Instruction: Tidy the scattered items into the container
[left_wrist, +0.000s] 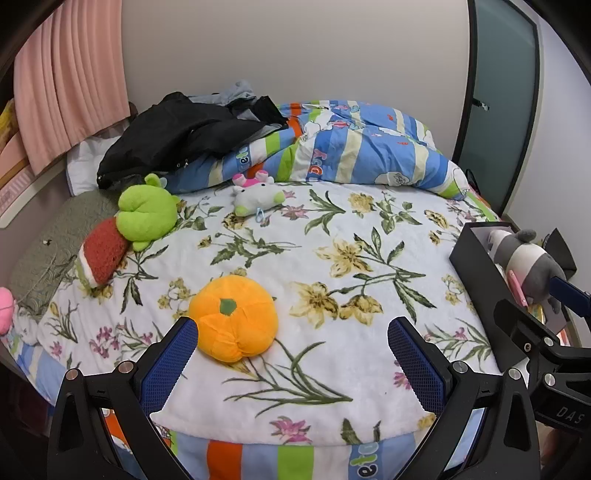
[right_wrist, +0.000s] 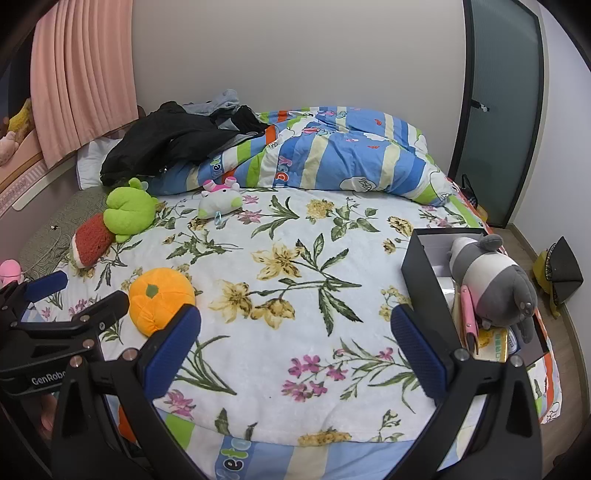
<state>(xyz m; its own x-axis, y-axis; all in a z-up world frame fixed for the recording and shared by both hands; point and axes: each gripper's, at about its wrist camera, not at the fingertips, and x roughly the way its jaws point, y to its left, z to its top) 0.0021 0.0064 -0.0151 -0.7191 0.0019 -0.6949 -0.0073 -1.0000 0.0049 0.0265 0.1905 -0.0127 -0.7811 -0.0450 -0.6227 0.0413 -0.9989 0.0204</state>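
Observation:
An orange plush pumpkin (left_wrist: 234, 317) (right_wrist: 160, 299) lies on the floral blanket, just ahead of my left gripper (left_wrist: 291, 332), beside its left finger. That gripper is open and holds nothing. My right gripper (right_wrist: 295, 321) is open too, empty above the blanket. A green plush (left_wrist: 147, 216) (right_wrist: 127, 214) leans on a red and white plush (left_wrist: 101, 256) (right_wrist: 90, 245) at the left. A small white plush (left_wrist: 255, 199) (right_wrist: 219, 201) sits farther back. The black box (left_wrist: 471, 258) (right_wrist: 424, 269) at the right edge holds a grey striped plush (right_wrist: 487, 280) (left_wrist: 524, 264) and a pink pen (right_wrist: 468, 314).
A striped duvet (left_wrist: 362, 147) and black clothing (left_wrist: 177, 136) are piled at the head of the bed. A pink plush (left_wrist: 5, 308) lies at the left edge. Pink curtain at the left, glass door (right_wrist: 498, 110) at the right. A black and yellow object (right_wrist: 559, 273) sits on the floor.

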